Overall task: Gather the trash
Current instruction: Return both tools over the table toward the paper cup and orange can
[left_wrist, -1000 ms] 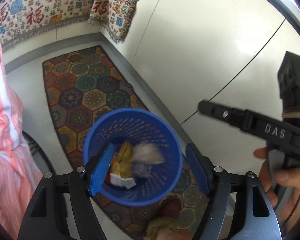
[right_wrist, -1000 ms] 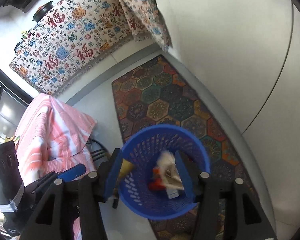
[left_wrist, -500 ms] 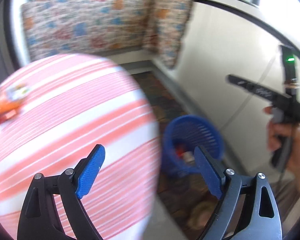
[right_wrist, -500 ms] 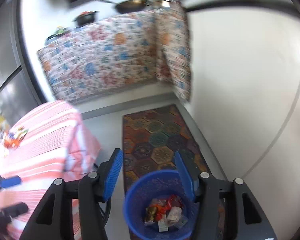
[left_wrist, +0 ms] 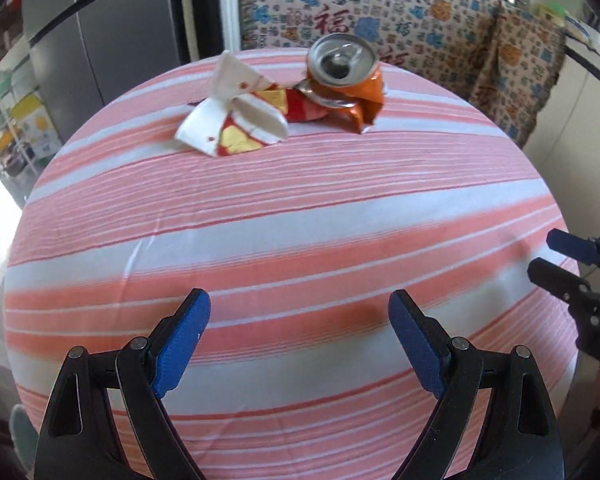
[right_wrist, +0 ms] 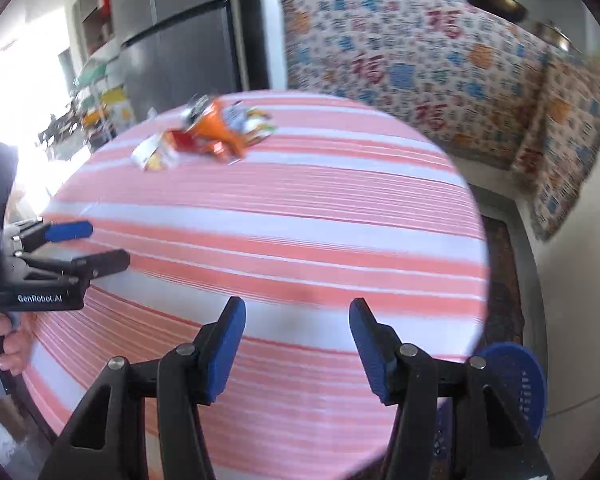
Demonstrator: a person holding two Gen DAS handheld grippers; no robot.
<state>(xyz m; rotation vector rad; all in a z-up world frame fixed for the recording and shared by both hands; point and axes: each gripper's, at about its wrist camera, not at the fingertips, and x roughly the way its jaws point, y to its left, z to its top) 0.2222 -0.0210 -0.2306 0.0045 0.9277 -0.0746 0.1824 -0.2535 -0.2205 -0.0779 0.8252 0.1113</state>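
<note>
Trash left: can (left_wrist: 342, 76) and wrappers (left_wrist: 236, 118) on bench (left_wrist: 300, 240).
Bin (right_wrist: 514, 380): beside bench; contents unseen.
Left tongs (left_wrist: 300, 340): wide, empty.
Right tongs (right_wrist: 298, 340): wide, empty.

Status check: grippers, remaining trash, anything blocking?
Left gripper open, empty; right gripper open, empty. Crushed orange can and torn paper carton on far side of striped table. Blue bin beside table. Path clear.
</note>
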